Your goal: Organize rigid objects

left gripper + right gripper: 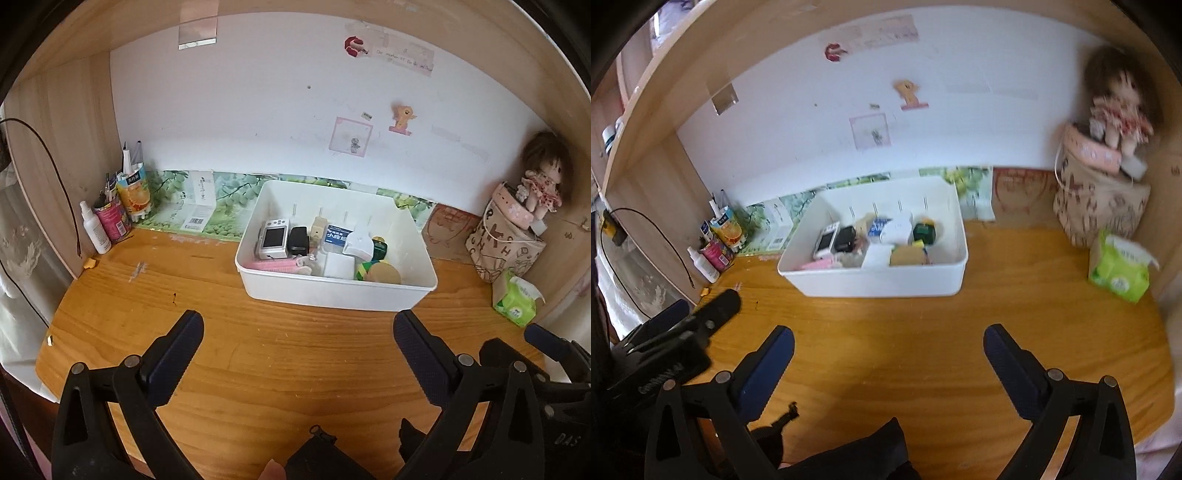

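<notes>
Wooden desk (258,369) in alcove, white wall (258,110) behind

The worktop (258,350) is warm wood with a smooth, slightly glossy finish, scuffed pale at ten o'clock. At its centre, the bin (332,291) is matt white plastic. Inside it, at nine o'clock, the camera (273,240) looks like silvery metal with a glossy screen. At three o'clock, the doll (543,184) is soft cloth on a printed fabric bag (506,247); below it, the tissue pack (515,301) is shiny green film. The left gripper (298,334) has black plastic arms and rough, textured blue pads.
</notes>
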The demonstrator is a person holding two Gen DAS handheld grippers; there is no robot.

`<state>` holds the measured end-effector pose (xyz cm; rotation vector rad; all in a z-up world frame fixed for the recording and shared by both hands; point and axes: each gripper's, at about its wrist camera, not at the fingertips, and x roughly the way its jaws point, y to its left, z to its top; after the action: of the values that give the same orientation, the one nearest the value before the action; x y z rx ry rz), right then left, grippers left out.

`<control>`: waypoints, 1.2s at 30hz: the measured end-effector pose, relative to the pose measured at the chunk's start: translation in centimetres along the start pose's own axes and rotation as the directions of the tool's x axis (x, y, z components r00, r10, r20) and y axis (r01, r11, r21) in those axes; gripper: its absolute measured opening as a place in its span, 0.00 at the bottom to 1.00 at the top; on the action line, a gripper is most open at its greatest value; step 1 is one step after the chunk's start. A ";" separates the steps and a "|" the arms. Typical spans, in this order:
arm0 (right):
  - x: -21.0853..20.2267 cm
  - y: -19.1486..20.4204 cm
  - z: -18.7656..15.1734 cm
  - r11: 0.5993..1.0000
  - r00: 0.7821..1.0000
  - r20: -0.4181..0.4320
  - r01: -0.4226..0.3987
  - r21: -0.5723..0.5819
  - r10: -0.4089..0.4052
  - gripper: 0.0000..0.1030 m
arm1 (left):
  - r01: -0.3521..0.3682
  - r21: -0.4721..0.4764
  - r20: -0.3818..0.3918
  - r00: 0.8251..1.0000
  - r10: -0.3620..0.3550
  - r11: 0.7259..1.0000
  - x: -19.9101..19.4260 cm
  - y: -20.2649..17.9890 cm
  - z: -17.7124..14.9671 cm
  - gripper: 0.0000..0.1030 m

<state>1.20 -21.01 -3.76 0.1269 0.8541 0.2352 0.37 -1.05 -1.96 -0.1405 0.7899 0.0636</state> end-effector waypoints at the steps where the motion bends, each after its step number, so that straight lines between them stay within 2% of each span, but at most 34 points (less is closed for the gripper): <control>1: 0.1 0.0 0.2 1.000 1.000 0.001 0.001 -0.008 -0.001 1.00 | -0.005 -0.003 -0.005 1.000 0.005 1.000 0.2 0.0 0.1 0.99; 5: 1.2 0.5 0.2 0.999 0.999 -0.050 -0.010 -0.035 0.008 1.00 | -0.005 0.006 -0.059 0.998 0.006 1.000 0.8 0.0 -0.3 0.99; 9: 1.9 1.0 -0.2 0.998 0.996 -0.083 -0.025 -0.057 0.020 1.00 | 0.012 0.000 -0.056 0.998 -0.012 1.000 1.2 0.0 -0.1 0.99; 15: 3.1 0.0 -0.6 1.000 0.990 -0.140 -0.015 -0.003 0.015 1.00 | 0.037 0.034 -0.066 0.997 -0.035 0.999 1.5 -0.8 -0.1 0.99; 24: 3.6 -0.3 -0.7 1.000 0.986 -0.165 -0.002 0.013 0.004 1.00 | 0.056 0.063 -0.066 0.996 -0.052 0.996 1.9 -1.5 0.1 0.99; 36: 4.2 0.1 -0.9 1.000 0.979 -0.204 -0.017 -0.007 0.016 1.00 | 0.022 0.051 -0.073 0.997 -0.019 0.998 1.9 -1.2 -0.2 0.99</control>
<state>3.18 -19.79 -7.39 0.1033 1.0561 0.2706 1.69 -2.22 -3.31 -0.1023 0.8622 0.0187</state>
